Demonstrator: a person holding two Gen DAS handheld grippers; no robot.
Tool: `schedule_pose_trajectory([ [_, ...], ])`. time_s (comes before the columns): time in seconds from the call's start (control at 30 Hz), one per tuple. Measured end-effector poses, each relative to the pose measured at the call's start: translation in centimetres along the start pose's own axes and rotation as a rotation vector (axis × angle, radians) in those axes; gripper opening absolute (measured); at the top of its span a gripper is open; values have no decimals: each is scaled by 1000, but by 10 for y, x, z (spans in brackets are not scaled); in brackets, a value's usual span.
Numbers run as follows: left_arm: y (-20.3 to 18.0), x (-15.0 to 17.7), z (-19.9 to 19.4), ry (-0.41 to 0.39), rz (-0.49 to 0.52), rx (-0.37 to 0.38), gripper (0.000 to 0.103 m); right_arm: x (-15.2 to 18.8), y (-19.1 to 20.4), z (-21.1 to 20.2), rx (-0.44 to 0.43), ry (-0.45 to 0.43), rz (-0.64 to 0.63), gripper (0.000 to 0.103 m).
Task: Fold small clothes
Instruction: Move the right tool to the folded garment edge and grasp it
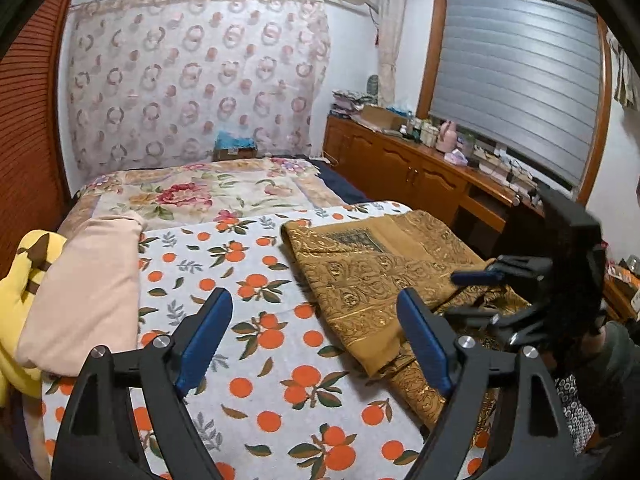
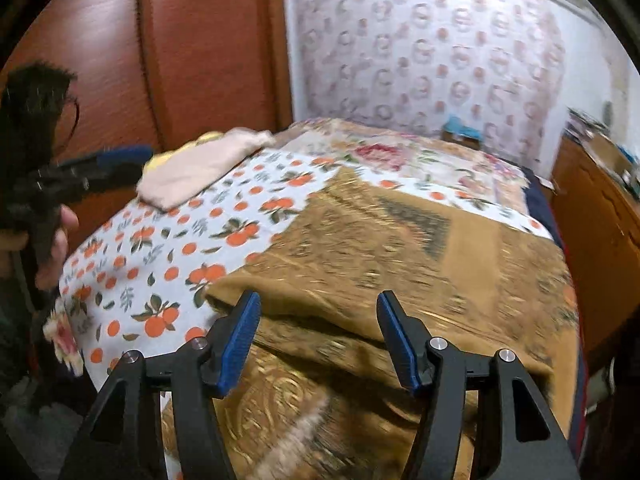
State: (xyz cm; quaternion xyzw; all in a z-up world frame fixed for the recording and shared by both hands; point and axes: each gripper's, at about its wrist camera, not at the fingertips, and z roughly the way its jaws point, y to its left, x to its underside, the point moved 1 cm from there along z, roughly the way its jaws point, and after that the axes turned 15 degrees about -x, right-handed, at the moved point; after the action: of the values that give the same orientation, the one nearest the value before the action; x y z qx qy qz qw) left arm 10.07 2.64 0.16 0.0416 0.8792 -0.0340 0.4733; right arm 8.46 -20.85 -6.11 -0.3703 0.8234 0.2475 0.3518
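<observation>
A gold-brown patterned garment (image 1: 360,276) lies partly folded on the orange-print sheet (image 1: 240,264) at the bed's right side; it also fills the right wrist view (image 2: 400,248). My left gripper (image 1: 314,304) is open and empty above the sheet, just left of the garment. My right gripper (image 2: 318,308) is open and empty, hovering over the garment's near edge. It also shows in the left wrist view (image 1: 480,292) at the right. The left gripper shows in the right wrist view (image 2: 112,164) at the far left.
A folded pink garment (image 1: 84,288) rests on a yellow one (image 1: 24,280) at the bed's left edge. A floral quilt (image 1: 208,188) covers the far bed. A wooden cabinet (image 1: 420,168) with clutter stands on the right, a wooden wardrobe (image 2: 180,48) on the left.
</observation>
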Motion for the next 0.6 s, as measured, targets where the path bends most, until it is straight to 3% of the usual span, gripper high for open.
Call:
schedule_pose_trajectory([
  [0.33,21,11,2,6,-53,-37,85,-16,19,56,-80,123,-95,63],
  [0.6,24,16,3,9,-63,-34,85,-21,30,89,-38,221,-167,63],
])
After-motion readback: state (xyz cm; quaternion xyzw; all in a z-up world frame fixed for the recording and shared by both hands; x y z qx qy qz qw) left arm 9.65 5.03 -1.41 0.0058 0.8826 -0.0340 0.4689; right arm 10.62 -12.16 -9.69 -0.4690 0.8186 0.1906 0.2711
